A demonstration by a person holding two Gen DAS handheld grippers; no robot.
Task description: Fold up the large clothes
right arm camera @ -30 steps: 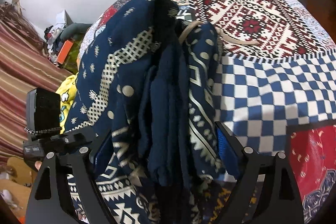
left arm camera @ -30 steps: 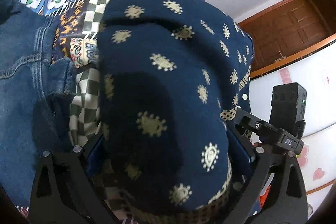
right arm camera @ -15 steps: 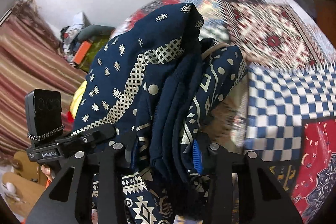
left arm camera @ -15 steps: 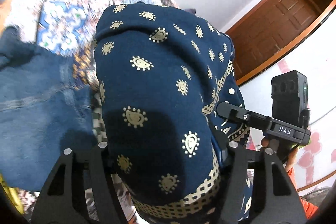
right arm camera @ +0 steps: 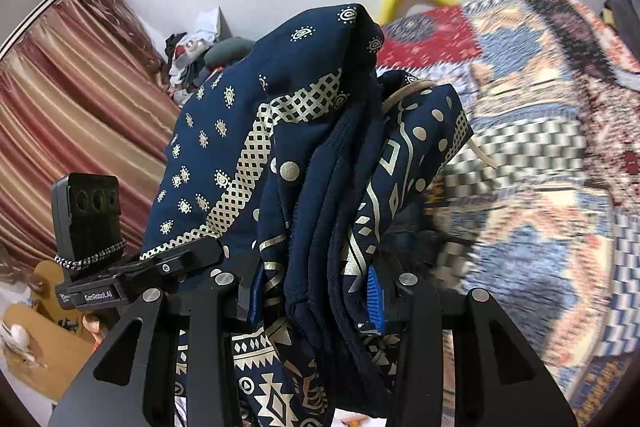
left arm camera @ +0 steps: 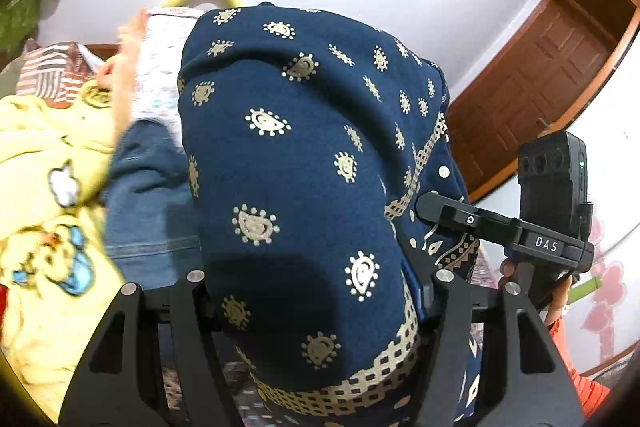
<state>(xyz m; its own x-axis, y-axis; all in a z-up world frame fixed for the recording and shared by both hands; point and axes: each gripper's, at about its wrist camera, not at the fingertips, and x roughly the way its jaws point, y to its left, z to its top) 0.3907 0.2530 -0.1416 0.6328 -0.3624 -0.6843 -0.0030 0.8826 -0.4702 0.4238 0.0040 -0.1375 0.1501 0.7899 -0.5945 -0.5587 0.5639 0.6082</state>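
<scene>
The left tool (left arm camera: 316,291) was pinching a thick bunch of the navy paisley-print garment (left arm camera: 296,187), held up in the air w/ cloth draped over both fingers. The right tool (right arm camera: 316,291) was pressed onto several bunched layers of the same garment (right arm camera: 320,187), its tan drawstring (right arm camera: 404,93) hanging loose above the patchwork bedspread (right arm camera: 540,147).

Risk, as a judgement: the grips looked bulky, so a layer could slip out mid-carry and wreck the fold. The drawstring might also snag. The swing looked fast, given the blur, and could drag cloth across the yellow cartoon garment (left arm camera: 44,227) and jeans (left arm camera: 148,195).

Vs. 1 s ago: both tools had swung up and round, and the left view's bedspread gave way to wall and the yellow garment.
</scene>
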